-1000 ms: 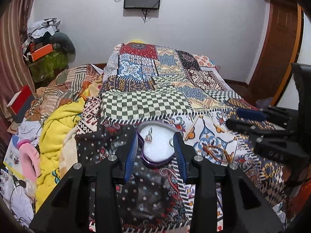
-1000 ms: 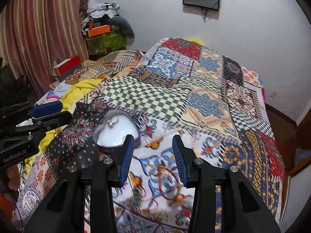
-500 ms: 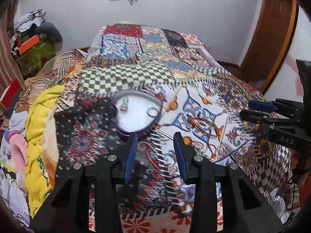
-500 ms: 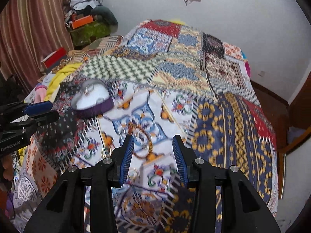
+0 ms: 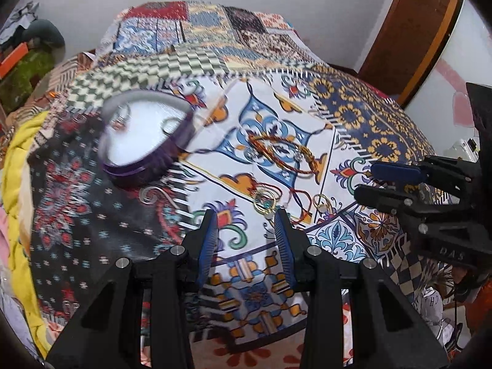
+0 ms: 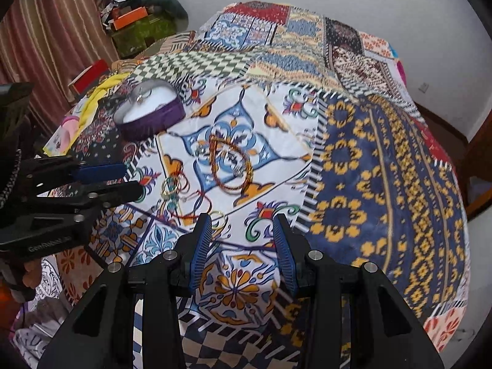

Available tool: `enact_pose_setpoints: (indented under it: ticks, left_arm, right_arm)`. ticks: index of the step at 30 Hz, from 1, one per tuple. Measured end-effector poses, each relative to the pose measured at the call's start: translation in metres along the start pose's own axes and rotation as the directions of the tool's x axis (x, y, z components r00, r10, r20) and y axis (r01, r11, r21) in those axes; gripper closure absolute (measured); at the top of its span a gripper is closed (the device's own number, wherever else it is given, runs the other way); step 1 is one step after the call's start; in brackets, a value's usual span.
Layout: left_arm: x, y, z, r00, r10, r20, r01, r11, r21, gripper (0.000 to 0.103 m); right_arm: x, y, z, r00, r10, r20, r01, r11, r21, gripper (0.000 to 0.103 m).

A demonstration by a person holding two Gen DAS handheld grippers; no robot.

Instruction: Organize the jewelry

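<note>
Reaching, both claws (image 5: 245, 236) (image 6: 243, 240) apart and empty, for loose rings (image 5: 264, 201) to drop into heart box (image 5: 144, 144).

A purple heart-shaped box (image 6: 149, 113) lies open, a beaded necklace (image 6: 230, 166) looped nearby.

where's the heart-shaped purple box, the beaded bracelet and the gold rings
heart-shaped purple box (image 6: 153, 120), right wrist view, on its purple side wall
beaded bracelet (image 6: 246, 166), right wrist view, on the right side of its loop
gold rings (image 5: 264, 201), left wrist view, on the overlapping hoops
</note>
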State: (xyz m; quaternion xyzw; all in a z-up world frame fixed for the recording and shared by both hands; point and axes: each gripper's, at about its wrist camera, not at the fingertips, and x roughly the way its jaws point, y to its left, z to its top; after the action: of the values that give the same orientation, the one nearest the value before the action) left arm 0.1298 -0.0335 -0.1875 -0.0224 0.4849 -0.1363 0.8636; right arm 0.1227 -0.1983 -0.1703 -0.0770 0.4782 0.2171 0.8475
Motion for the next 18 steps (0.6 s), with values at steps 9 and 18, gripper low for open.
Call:
enact_pose_setpoints:
  ticks: [9, 18]
  left_arm:
    - [0.022, -0.012, -0.001, 0.999, -0.022, -0.031, 0.022, 1.000, 0.016, 0.069]
    - [0.030, -0.010, 0.005, 0.999, -0.031, -0.017, 0.031, 0.999, 0.008, 0.088]
  right_arm:
    - [0.012, 0.005, -0.003, 0.999, 0.030, -0.021, -0.030, 0.999, -0.014, 0.065]
    - [0.027, 0.017, -0.005, 0.998, 0.037, -0.042, -0.039, 0.997, -0.066, 0.065]
